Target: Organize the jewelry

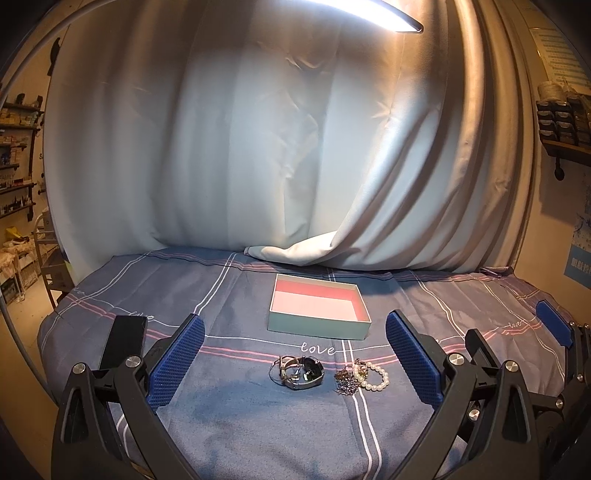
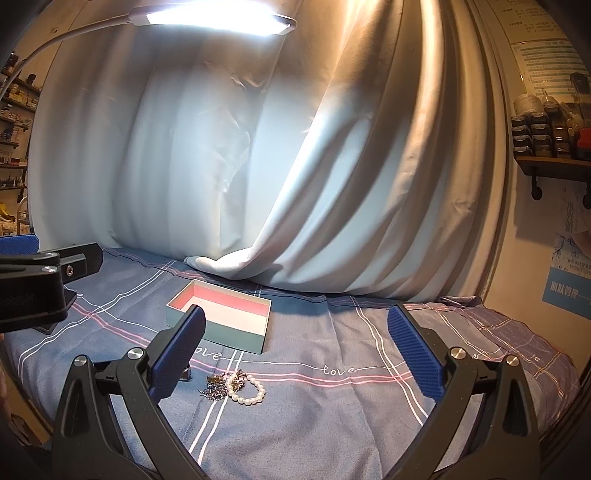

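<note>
An open teal box (image 1: 318,325) with a pink and white inside sits on the blue plaid cloth; it also shows in the right wrist view (image 2: 221,334). In front of it lie a dark watch with thin bangles (image 1: 301,372), a small dark chain pile (image 1: 346,380) and a white pearl bracelet (image 1: 373,376). The right wrist view shows the pearl bracelet (image 2: 248,389) and the chain pile (image 2: 216,388). My left gripper (image 1: 295,363) is open above the watch, holding nothing. My right gripper (image 2: 295,360) is open and empty, to the right of the jewelry.
A pale curtain (image 1: 258,147) hangs behind the table and spills onto the cloth. A lit lamp bar (image 2: 214,16) hangs overhead. A black phone-like slab (image 1: 123,341) lies at the left. Shelves (image 2: 550,162) line the side walls.
</note>
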Demonstrator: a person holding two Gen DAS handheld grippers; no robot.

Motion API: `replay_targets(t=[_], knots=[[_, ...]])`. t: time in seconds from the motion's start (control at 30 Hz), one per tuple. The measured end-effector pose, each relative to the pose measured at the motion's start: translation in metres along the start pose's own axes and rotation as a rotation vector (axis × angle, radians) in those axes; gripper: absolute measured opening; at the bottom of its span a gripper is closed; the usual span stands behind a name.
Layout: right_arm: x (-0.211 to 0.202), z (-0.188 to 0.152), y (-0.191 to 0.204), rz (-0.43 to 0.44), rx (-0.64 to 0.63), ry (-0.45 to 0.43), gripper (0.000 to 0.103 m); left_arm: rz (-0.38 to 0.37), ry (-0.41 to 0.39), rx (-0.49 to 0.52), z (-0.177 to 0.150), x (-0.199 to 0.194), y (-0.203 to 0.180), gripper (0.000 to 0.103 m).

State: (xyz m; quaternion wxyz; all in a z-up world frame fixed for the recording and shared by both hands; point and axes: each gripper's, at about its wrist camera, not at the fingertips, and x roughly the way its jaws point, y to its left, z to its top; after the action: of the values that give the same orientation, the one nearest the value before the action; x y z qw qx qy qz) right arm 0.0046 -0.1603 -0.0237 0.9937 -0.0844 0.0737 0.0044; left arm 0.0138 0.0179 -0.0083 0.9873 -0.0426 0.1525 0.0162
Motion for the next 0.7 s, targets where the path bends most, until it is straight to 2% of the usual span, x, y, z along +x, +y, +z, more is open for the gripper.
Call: replay_targets(t=[0.27, 0.53, 0.63, 0.7], knots=[[0.012, -0.001, -0.001, 0.008, 0.002, 0.027, 0.097, -0.009, 0.013, -0.015, -0.001, 0.008, 0.001, 0.097], [0.029, -0.001, 0.003, 0.031, 0.004, 0.071, 0.097, 0.005, 0.058, -0.021, -0.001, 0.025, 0.005, 0.097], [0.040, -0.001, 0.006, 0.052, 0.004, 0.114, 0.097, 0.013, 0.097, -0.009, -0.001, 0.038, 0.006, 0.097], [0.056, -0.002, 0.008, 0.074, -0.005, 0.189, 0.097, 0.019, 0.146, 0.005, -0.002, 0.051, 0.008, 0.097]])
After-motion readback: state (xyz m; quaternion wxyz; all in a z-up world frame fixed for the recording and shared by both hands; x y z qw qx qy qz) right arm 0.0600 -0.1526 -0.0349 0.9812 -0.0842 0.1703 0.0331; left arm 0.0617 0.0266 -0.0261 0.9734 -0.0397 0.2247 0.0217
